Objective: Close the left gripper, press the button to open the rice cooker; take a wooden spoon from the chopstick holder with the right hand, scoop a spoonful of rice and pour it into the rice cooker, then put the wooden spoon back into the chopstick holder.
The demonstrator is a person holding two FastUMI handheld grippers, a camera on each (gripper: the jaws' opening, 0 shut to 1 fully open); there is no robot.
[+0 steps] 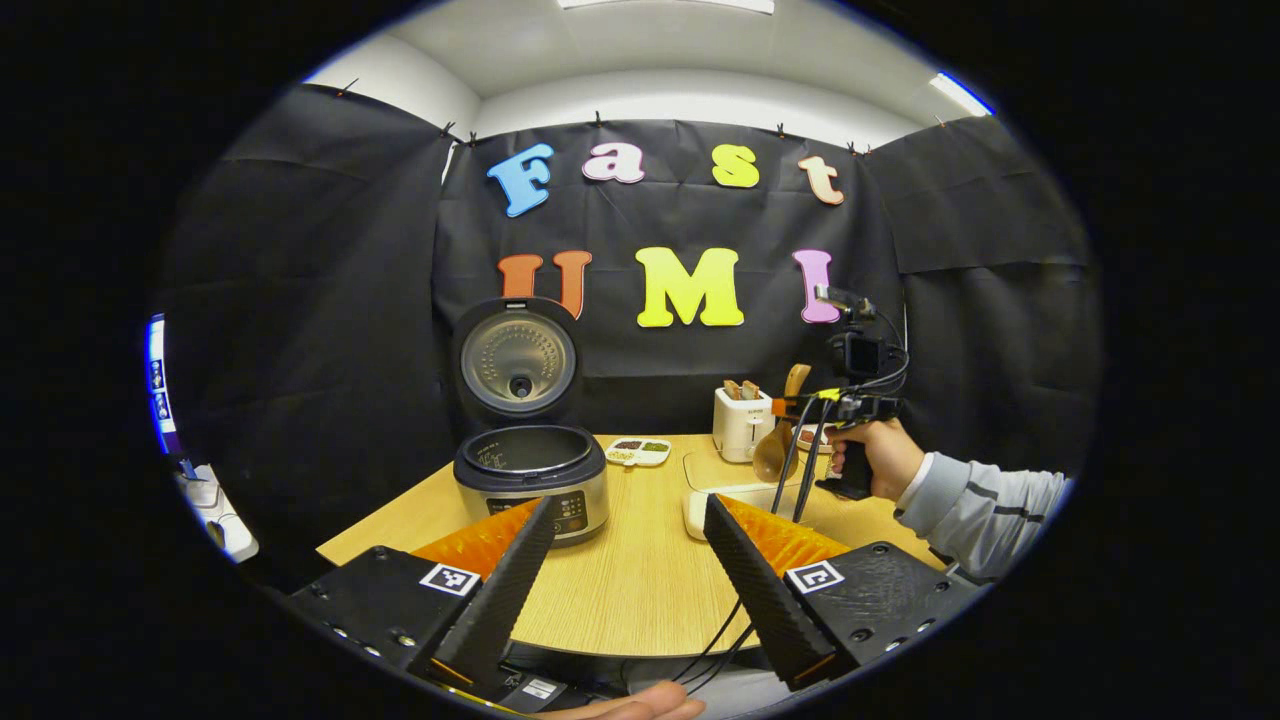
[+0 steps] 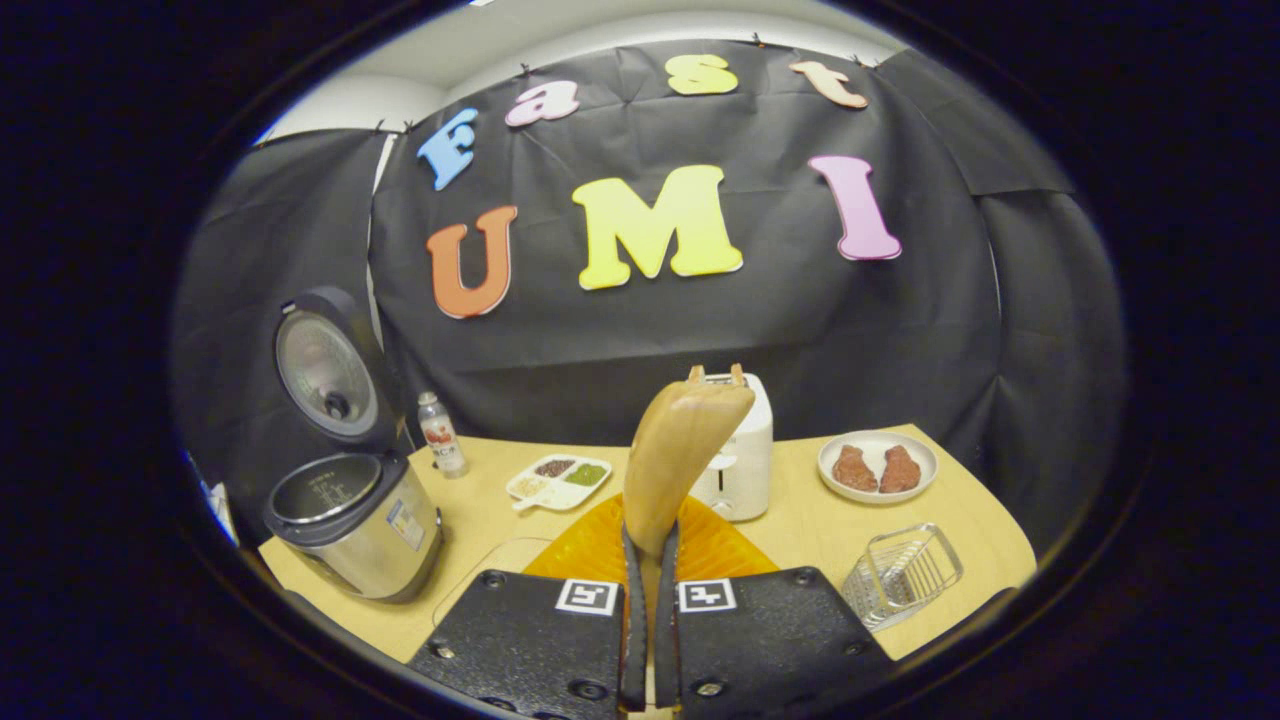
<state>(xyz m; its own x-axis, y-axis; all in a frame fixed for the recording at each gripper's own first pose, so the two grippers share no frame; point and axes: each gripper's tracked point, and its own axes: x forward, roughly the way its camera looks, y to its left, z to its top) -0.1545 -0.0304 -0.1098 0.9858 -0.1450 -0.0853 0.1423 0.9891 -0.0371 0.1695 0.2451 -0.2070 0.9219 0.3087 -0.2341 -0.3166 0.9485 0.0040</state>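
Observation:
The rice cooker [image 1: 530, 475] stands on the table at the left with its lid [image 1: 517, 355] swung up. My left gripper [image 1: 628, 505] hovers open before it, holding nothing. Farther right, a hand holds my right gripper [image 1: 785, 406] beside the white chopstick holder [image 1: 742, 424], with the wooden spoon [image 1: 773, 450] hanging bowl-down from it. In the right gripper view, my right gripper [image 2: 650, 540] is shut on the handle of the wooden spoon [image 2: 680, 440], whose bowl points ahead in front of the chopstick holder [image 2: 748, 455]. The open rice cooker [image 2: 350, 520] sits at the left.
A divided dish [image 2: 558, 480] of grains lies mid-table, with a small bottle [image 2: 440, 432] behind the cooker. A plate [image 2: 877, 445] with two brown pieces and a wire basket [image 2: 900, 575] are at the right. A white container [image 1: 700, 508] sits near the spoon. Cables hang from the right gripper.

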